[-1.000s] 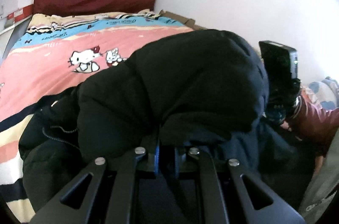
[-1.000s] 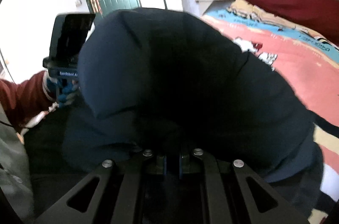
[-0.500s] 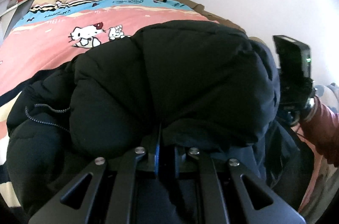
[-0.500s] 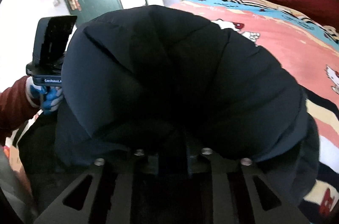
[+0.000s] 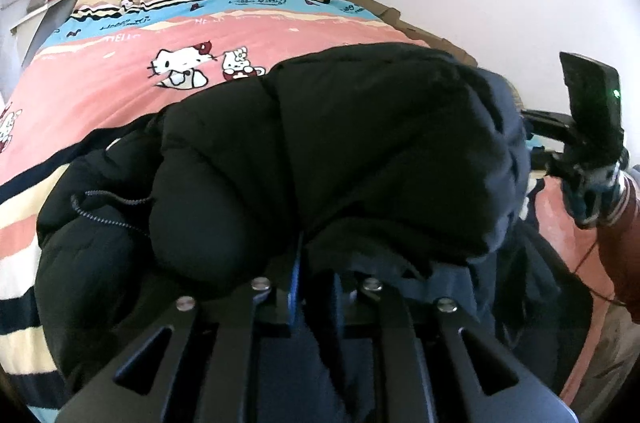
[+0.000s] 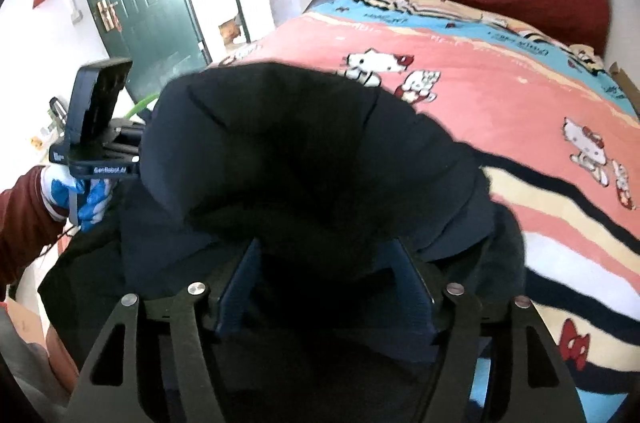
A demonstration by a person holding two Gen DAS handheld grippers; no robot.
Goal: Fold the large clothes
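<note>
In the left wrist view, the bedsheet (image 5: 132, 111) fills the upper left of the frame, its pink band carrying cartoon cats and the blue band above showing mirrored script of which only "HELLO" can be half made out. The black padded jacket (image 5: 360, 151) bulges across the centre, doubled over on itself, probably because a fold is being carried across the bed. At lower centre the left gripper (image 5: 316, 287) is pinched together on a dark hem of that jacket, which I judge keeps its side of the fold from slipping. In the right wrist view, at middle left, a gloved hand (image 6: 86, 197) holds that same gripper, whose housing reads "GenRobot.AI". The jacket mounds in the centre, on the near part of the bed. At lower centre the right gripper (image 6: 328, 287) has just been opening: its blue pads stand wide apart with cloth lying loose between them, apparently letting its edge drop.
</note>
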